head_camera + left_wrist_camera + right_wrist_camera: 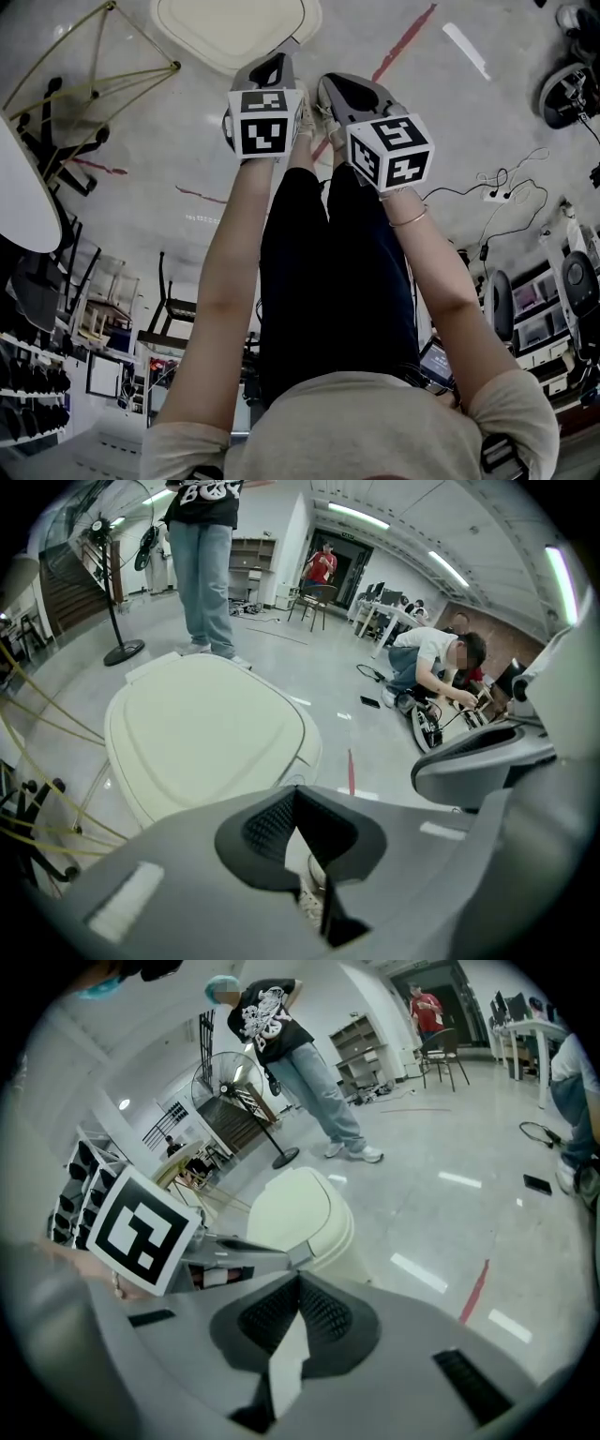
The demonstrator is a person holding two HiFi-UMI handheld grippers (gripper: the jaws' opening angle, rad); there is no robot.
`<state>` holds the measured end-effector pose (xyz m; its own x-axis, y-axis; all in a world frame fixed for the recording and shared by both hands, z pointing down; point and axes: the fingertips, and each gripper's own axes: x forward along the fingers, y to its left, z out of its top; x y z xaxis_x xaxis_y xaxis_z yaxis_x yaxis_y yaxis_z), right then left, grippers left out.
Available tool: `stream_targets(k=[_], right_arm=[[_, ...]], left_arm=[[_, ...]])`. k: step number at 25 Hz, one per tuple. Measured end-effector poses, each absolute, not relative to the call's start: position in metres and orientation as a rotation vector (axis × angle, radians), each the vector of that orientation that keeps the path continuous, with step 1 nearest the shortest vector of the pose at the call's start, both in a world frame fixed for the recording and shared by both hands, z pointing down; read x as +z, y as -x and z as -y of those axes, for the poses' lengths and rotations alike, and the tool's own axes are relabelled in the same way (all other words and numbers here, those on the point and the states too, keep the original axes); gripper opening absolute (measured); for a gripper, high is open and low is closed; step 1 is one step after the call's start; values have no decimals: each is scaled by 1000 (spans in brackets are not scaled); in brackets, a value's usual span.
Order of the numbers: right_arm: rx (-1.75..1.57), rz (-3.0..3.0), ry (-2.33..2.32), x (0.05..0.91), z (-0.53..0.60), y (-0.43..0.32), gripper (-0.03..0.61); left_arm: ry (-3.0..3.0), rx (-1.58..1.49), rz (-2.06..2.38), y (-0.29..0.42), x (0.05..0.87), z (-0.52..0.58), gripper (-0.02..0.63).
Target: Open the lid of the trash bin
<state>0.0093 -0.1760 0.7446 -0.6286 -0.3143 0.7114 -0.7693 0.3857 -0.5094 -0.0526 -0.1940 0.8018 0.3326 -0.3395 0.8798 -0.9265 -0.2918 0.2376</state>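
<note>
The trash bin's cream lid [234, 28] lies shut on the floor ahead of the person's feet. It fills the middle of the left gripper view [206, 733] and shows smaller in the right gripper view [300, 1208]. My left gripper [272, 64] hovers just short of the lid's near edge, jaws shut with nothing between them [295, 794]. My right gripper [342, 89] is held beside it, a little further from the bin, also shut and empty [298, 1283]. Neither gripper touches the lid.
A yellow wire frame [84, 66] stands left of the bin, and a white round table [19, 197] sits further left. Red floor tape [403, 42] runs to the right. Cables [492, 197] lie at right. One person stands behind the bin [206, 574]; another crouches [431, 663].
</note>
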Motion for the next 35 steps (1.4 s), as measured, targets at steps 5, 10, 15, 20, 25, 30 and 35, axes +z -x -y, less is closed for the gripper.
stream_targets(k=[5,10,15,20,25,30,35], right_arm=[[1178,2131,-935,747,176,-20,8],[1185,2120,-965,746,178,-30,8],[1168,2117,-982,742,183,-31,8],[1155,2129,-973,737,184,-31,8],[1154,2134,-987,729,181,-31,8],[1109,2154,-981,714,186,-29,8],[1052,2168,-977,696,188,-25,8]], left_arm=[[-1793,963,1155,45,807,192,5],[-1762,981,1132,42,810,189,5],[-1849,1154,1141,43,811,187,5],[-1797,1101,1145,45,811,189,5],[-1783,1029,1127,47,807,188,6],[-1713,895,1188,56,795,193,5],[-1750,850,1205,61,768,187,5]])
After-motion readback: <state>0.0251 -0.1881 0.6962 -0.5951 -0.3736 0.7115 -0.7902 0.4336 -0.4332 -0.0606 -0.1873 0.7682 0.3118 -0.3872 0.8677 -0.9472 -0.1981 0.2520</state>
